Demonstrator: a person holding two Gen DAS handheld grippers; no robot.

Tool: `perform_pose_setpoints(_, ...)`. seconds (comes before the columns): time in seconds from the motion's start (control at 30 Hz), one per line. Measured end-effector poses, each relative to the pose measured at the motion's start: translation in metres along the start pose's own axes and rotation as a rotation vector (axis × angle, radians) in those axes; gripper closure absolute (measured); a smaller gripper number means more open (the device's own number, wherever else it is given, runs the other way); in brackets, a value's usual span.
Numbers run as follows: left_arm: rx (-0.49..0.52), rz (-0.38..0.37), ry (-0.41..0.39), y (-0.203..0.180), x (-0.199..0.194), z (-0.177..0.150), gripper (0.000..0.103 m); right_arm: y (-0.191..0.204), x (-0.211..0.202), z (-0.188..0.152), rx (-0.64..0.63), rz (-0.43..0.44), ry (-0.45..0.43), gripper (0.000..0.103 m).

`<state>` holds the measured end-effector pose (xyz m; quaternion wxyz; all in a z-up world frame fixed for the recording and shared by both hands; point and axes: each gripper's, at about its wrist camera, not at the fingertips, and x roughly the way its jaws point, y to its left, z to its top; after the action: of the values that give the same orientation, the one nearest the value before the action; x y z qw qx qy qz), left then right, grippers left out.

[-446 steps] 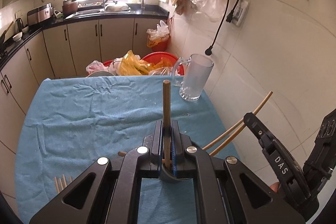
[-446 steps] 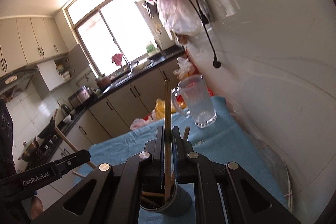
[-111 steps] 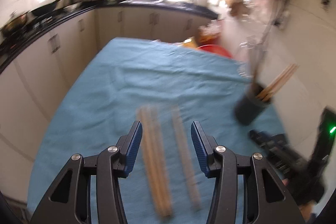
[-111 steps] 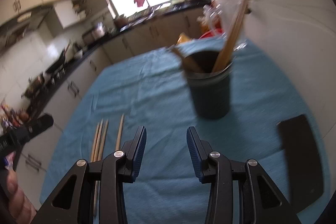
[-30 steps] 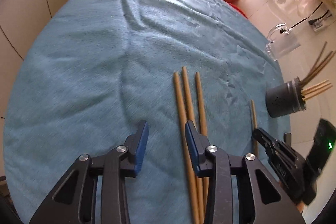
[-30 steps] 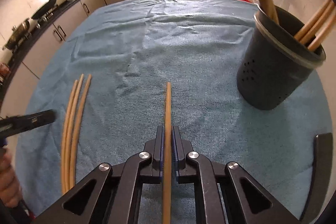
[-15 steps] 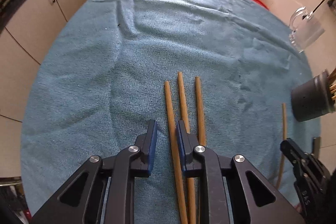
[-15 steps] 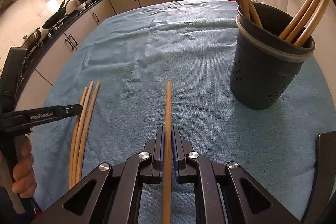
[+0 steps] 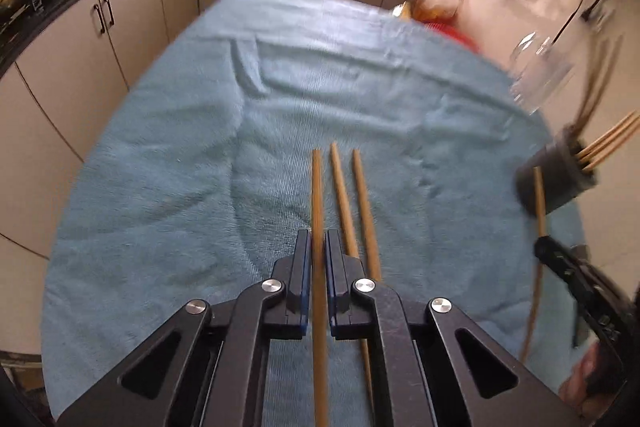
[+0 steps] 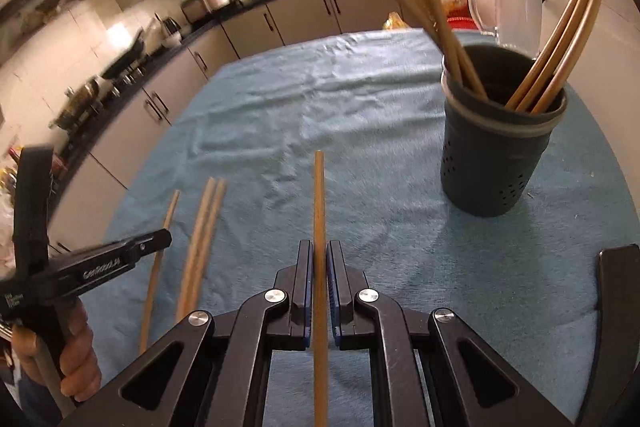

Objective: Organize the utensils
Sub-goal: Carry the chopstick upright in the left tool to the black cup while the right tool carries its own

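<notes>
My left gripper (image 9: 318, 239) is shut on a wooden chopstick (image 9: 317, 195), its jaws closing the last bit with the pads pressed on the stick. Two more chopsticks (image 9: 352, 195) lie just right of it on the blue cloth (image 9: 180, 155). My right gripper (image 10: 319, 247) is shut on another chopstick (image 10: 319, 195), which points away over the cloth. The dark perforated holder (image 10: 496, 155) stands upright ahead and to the right with several chopsticks in it. In the right wrist view the left gripper (image 10: 160, 239) and its chopstick (image 10: 170, 211) show at the left, beside the two loose chopsticks (image 10: 204, 239).
A clear glass mug (image 10: 508, 3) stands behind the holder near the wall. A flat black object (image 10: 616, 307) lies at the cloth's right front. Kitchen cabinets (image 9: 120, 27) run along the left and far sides. A hand (image 10: 76, 347) grips the left tool.
The left jaws have closed on the leftmost of the three chopsticks and the gripper has risen. The right gripper has lifted too, still holding its chopstick.
</notes>
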<state>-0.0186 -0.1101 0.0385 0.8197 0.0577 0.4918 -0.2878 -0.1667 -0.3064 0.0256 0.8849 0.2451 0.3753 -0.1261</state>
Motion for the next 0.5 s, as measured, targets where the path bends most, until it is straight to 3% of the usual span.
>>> perform_pose_setpoints(0.23,0.003,-0.050,-0.170,-0.006,-0.071,-0.004,0.097,0.016,-0.048,0.001,-0.023,0.065,-0.174,0.096)
perform_pose_setpoints(0.5,0.038,-0.080,-0.245,-0.023,-0.103,-0.006,0.097,0.024,-0.079,-0.003,-0.050,0.061,-0.270,0.096)
